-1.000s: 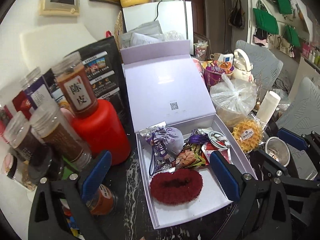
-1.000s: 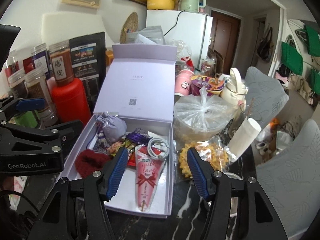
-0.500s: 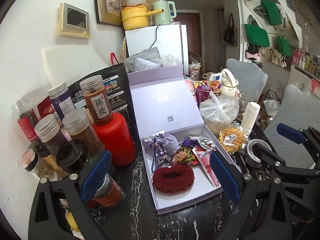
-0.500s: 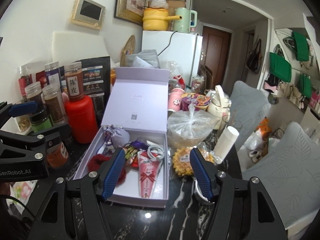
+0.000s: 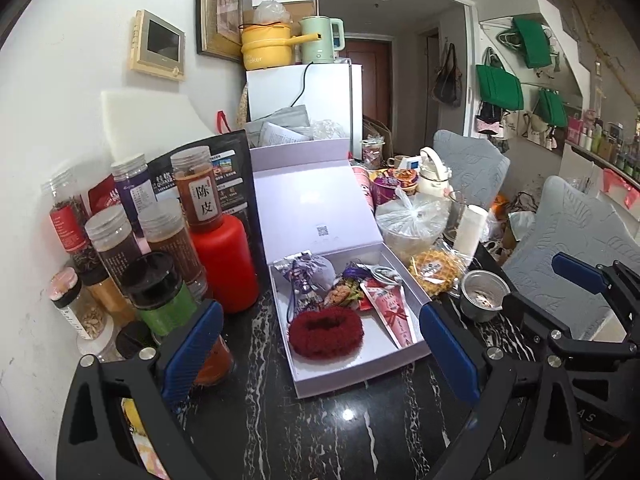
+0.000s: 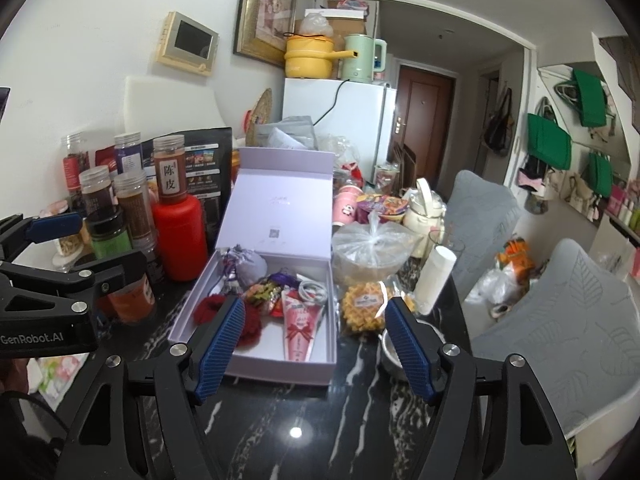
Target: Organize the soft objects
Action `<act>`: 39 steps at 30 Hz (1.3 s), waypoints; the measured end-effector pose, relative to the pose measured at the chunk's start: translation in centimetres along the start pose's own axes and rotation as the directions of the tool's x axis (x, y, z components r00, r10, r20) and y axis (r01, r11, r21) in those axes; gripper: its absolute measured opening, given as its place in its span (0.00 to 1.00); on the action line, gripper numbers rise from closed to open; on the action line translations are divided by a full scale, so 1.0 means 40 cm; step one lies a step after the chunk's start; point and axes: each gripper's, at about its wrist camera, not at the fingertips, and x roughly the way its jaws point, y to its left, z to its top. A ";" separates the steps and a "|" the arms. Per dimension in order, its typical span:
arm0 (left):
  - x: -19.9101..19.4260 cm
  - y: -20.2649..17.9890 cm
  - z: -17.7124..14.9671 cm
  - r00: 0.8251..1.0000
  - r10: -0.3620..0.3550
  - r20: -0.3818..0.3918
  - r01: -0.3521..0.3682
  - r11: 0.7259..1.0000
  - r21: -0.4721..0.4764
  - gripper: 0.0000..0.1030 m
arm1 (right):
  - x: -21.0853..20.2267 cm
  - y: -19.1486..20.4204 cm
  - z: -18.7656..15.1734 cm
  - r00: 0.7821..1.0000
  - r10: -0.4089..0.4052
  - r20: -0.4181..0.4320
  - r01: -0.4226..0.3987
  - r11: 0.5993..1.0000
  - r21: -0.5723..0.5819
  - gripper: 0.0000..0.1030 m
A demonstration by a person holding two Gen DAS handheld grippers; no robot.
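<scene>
Lavender box (image 5: 340, 376) sits open on the dark marbled desk (image 5: 304, 432), lid propped upright behind it. Inside, nearest my fingers, a dark red fuzzy scrunchie (image 5: 326, 332). Beyond it, at the far left corner of the box, a purple drawstring pouch (image 5: 312, 274). A pink cone-shaped packet (image 5: 389, 312) lies along the right side, point toward me; a small heap of wrapped snacks (image 5: 342, 294) and a coiled white cable (image 5: 382, 274) lie between pouch and packet.

Left gripper (image 5: 320, 354): blue-padded fingers spread wide, nothing between them, held back from the box's near edge. The scrunchie falls in the gap between them, farther off.

Right gripper (image 6: 314, 344): fingers likewise wide apart and empty. Its left finger pad (image 6: 220, 346) overlaps part of the scrunchie (image 6: 250, 322) in view; I cannot tell any contact. The packet (image 6: 298, 326) lies between the fingers, farther out.

Outward: left of the left fingers, a red bottle (image 5: 224, 260) topped by a labelled jar (image 5: 199, 192), among a cluster of spice jars (image 5: 114, 246). Right of the box, a wrapped waffle (image 6: 366, 306), a tied clear bag (image 6: 370, 248), a white cylinder (image 6: 434, 276). A small metal cup (image 5: 482, 294) stands just beyond the left gripper's right finger.
</scene>
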 end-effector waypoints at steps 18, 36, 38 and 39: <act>-0.034 -0.021 -0.130 0.998 0.003 -0.062 -0.005 1.000 -0.022 0.97 | -0.048 0.015 -0.141 0.997 -0.018 -0.079 0.022 0.999 0.048 0.72; -0.030 -0.033 -0.145 0.997 -0.013 -0.074 0.010 0.999 -0.037 0.97 | -0.052 0.006 -0.146 0.996 -0.012 -0.092 0.016 0.999 0.042 0.72; -0.030 -0.034 -0.145 0.997 -0.014 -0.074 0.012 0.999 -0.038 0.97 | -0.053 0.006 -0.146 0.996 -0.011 -0.091 0.015 0.999 0.042 0.72; -0.029 -0.033 -0.144 0.997 -0.014 -0.074 0.011 0.999 -0.038 0.97 | -0.053 0.006 -0.145 0.996 -0.010 -0.091 0.014 0.999 0.041 0.72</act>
